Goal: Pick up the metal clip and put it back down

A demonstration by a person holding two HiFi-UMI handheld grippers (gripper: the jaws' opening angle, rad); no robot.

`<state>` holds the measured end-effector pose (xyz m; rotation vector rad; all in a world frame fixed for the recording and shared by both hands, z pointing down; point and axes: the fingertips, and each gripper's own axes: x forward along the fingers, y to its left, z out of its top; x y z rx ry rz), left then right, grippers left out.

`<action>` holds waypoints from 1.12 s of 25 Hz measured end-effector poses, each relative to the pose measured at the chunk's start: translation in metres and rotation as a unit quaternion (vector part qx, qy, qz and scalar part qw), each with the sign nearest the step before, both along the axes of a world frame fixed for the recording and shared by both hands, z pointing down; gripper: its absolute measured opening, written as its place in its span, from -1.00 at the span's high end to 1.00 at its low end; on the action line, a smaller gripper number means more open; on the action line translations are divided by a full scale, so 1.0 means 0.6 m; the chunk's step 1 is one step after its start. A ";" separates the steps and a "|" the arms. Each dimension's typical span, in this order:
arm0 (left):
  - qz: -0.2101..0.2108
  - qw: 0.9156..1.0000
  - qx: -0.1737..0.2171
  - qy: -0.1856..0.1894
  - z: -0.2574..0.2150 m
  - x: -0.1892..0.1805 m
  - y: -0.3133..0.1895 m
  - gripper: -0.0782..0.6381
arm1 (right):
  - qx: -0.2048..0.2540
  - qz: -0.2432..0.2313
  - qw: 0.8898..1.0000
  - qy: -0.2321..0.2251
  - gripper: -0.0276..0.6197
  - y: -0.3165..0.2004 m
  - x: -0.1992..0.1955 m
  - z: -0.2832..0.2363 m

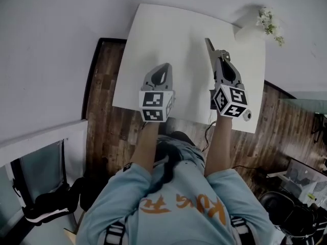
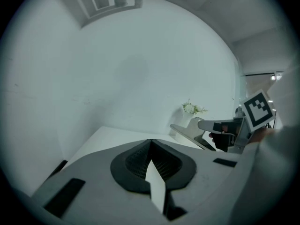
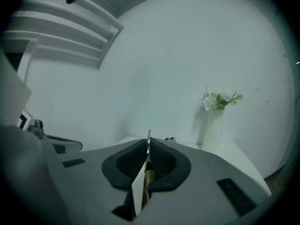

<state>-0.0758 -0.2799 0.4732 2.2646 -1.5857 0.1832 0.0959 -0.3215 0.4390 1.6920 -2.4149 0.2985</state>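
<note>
**deskwatcher:** White desk (image 1: 153, 40) pushed up against a plain white wall (image 1: 51, 45), dark wood floor (image 1: 102, 86) around it, and a white vase (image 1: 249, 30) of little flowers at the far right corner. So where's the clip?

**clampfan:** Check the right gripper view. The right claw (image 3: 148, 150) is pressed together on a thin sliver of metal that pokes up between the pads, and I'd call that the metal clip (image 3: 148, 136). It looks held up off the desk, not lying on it. The head view is too small to show it at the tip.

**deskwatcher:** And the other one?

**clampfan:** The left claw (image 2: 151, 144) is closed on nothing and sits low over the near half of the desk. Both forearms reach straight out from the body, roughly parallel. The right claw is further forward and angled up toward the wall, and the left one is pulled in closer.

**deskwatcher:** What worries you?

**clampfan:** The grip looks like it's on an edge only. If the pads loosen before the clip is near the desk, I reckon it drops, bounces, and skitters off onto the floor. Putting it down tilted could also twist it out sideways. The vase is well apart to the right, so a wide swing is the only way that goes over.
</note>
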 end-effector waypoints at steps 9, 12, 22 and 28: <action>0.023 0.999 0.045 -0.018 -0.066 0.054 0.048 0.71 | -0.005 0.022 0.999 0.036 0.80 0.123 0.118 0.007; 0.050 0.998 0.039 -0.026 -0.059 0.097 0.061 0.71 | -0.012 0.048 0.999 0.022 0.80 0.142 0.161 0.023; 0.153 0.982 0.005 -0.112 0.030 0.203 0.132 0.71 | -0.084 0.163 0.981 -0.063 0.80 0.219 0.265 0.172; 0.191 0.974 -0.033 -0.117 0.091 0.229 0.156 0.71 | -0.124 0.187 0.969 -0.107 0.80 0.263 0.275 0.244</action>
